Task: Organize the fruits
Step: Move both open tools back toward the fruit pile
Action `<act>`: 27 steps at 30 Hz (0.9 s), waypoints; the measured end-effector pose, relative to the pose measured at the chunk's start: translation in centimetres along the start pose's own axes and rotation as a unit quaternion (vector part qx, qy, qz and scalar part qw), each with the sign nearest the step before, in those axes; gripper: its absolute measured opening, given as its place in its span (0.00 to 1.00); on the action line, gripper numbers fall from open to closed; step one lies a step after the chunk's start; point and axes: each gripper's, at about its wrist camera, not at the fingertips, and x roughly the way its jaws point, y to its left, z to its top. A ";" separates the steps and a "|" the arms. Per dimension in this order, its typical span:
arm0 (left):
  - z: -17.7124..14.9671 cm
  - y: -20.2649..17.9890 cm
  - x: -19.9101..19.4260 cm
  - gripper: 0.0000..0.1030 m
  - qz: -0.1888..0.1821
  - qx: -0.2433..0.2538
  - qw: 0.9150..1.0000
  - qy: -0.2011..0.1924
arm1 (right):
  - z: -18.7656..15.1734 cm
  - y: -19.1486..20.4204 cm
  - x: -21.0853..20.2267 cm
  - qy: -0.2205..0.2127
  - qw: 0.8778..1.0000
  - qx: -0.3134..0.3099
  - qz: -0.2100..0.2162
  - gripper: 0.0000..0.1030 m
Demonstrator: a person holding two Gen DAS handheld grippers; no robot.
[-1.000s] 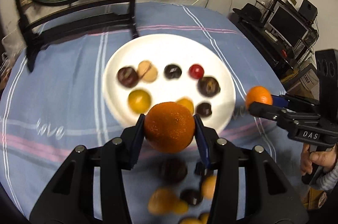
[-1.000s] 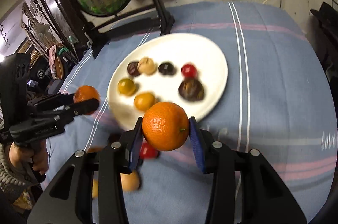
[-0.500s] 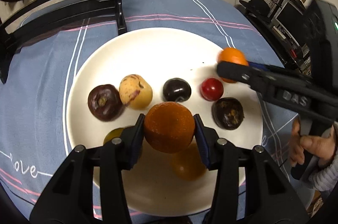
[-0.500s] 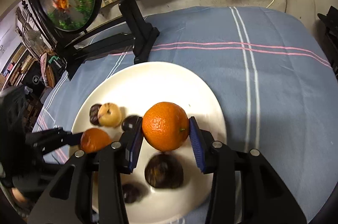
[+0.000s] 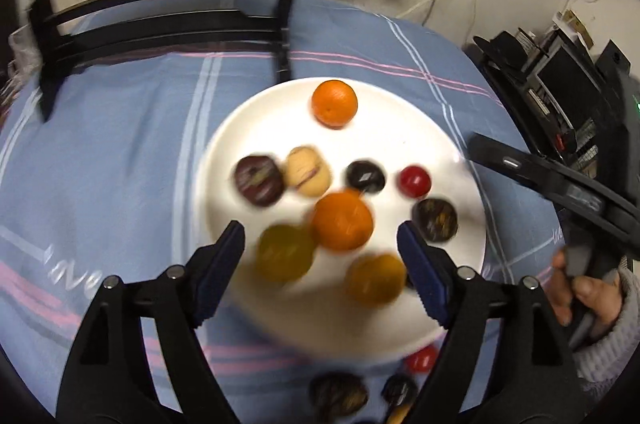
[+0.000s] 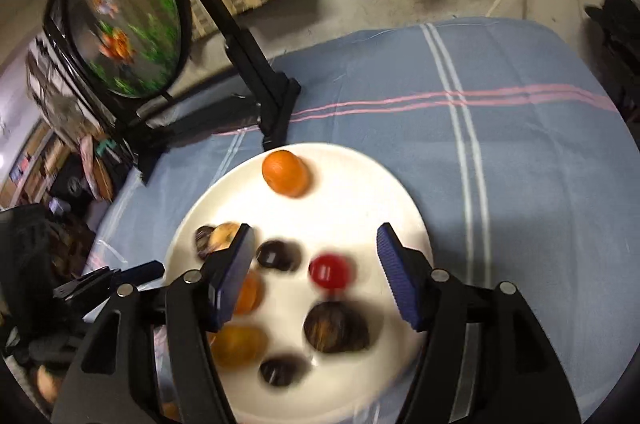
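Seen from the left wrist, the left gripper [image 5: 320,260] stands with its jaws spread, having just been opening, and the orange [image 5: 342,221] it let go sits free between the blue pads, apparently on the white plate [image 5: 224,164] among dark, yellow and red fruits, touching neither pad; a second orange [image 5: 334,103] rests alone near the plate's far rim, likely set apart so the small fruits keep their row. At right a hand [image 5: 576,288] holds the other tool, and a few fruits [image 5: 338,394] still lie on the blue cloth [image 5: 120,144] below the plate. From the right wrist, the right gripper [image 6: 316,272] is likewise released, its jaws having just been opening and nothing pressed between them; the far orange [image 6: 285,173] lies beyond, the red fruit [image 6: 329,271] below the gap.
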 end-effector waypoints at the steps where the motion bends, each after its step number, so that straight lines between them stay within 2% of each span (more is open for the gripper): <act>1: -1.2 0.5 -1.1 0.79 0.004 -0.004 1.000 0.003 | -1.5 0.0 -1.6 -0.004 1.000 0.005 -0.004 0.63; 5: -6.2 2.3 -4.3 0.79 0.022 -0.011 0.999 0.020 | -7.3 0.4 -5.5 0.008 1.000 0.019 -0.014 0.63; 9: -11.8 3.8 -7.1 0.79 0.024 -0.016 0.999 0.041 | -13.1 1.2 -8.1 0.031 0.999 0.031 -0.022 0.62; 11: -14.1 3.7 -8.1 0.79 0.026 -0.001 0.999 0.047 | -15.6 1.6 -9.0 0.050 0.998 0.032 -0.027 0.62; 14: -17.3 2.5 -9.1 0.79 0.032 0.052 0.997 0.052 | -17.7 2.2 -10.1 0.068 0.997 0.031 -0.030 0.62; 16: -18.8 1.6 -9.4 0.79 0.032 0.086 0.994 0.055 | -18.5 2.6 -11.1 0.067 0.997 0.033 -0.033 0.62; 20: -20.4 0.6 -9.8 0.79 0.014 0.121 0.991 0.058 | -19.0 3.2 -12.1 0.066 0.997 0.032 -0.038 0.63; 27: -20.7 0.1 -8.6 0.79 0.005 0.133 0.988 0.074 | -19.2 4.9 -13.2 0.065 0.997 0.001 -0.048 0.63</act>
